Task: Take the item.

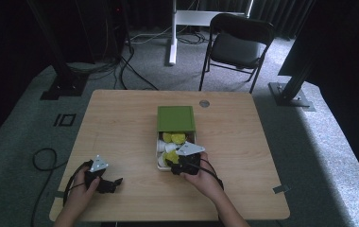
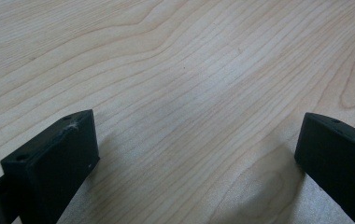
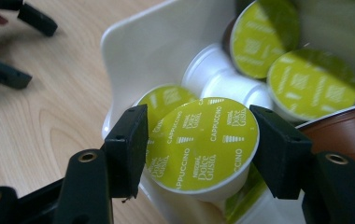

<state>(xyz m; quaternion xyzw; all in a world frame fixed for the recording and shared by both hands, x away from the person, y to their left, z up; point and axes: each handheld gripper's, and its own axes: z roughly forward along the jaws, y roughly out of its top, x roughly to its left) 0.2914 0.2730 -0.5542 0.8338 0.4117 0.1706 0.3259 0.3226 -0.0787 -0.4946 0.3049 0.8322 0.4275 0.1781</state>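
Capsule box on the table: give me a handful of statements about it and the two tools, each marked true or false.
1. The right tool is shut on a capsule with a lime-green lid. True.
2. The left tool grips a capsule. False: its jaws stand wide apart over bare table, with nothing between them.
3. The white box holds several more capsules. True.
4. The capsule lids read "espresso". False: the held lid reads "cappuccino".
5. In the high view, a green lid lies at the far end of the box. True.
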